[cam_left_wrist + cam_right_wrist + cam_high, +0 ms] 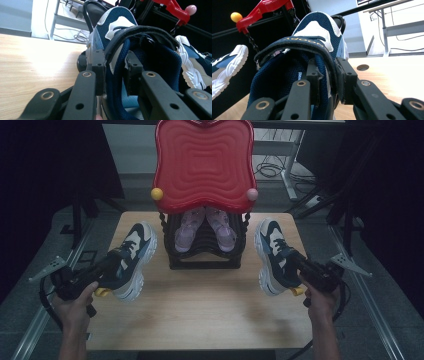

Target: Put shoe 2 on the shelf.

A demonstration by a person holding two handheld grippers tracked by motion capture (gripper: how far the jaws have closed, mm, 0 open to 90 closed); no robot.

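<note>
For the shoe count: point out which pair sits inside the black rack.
The pink sandals, side by side inside the black rack under the red tray. The two blue-and-white sneakers stay outside, in grippers.

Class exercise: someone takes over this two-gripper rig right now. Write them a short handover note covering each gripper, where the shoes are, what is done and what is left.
Left gripper: shut on the collar of the left sneaker, left of the rack.
Right gripper: shut on the collar of the right sneaker, right of the rack.
Black shoe rack, under a red top, at the back of the table; pink sandals sit inside.
Done: both sneakers gripped.
Left: probably placing them on the rack.
</note>
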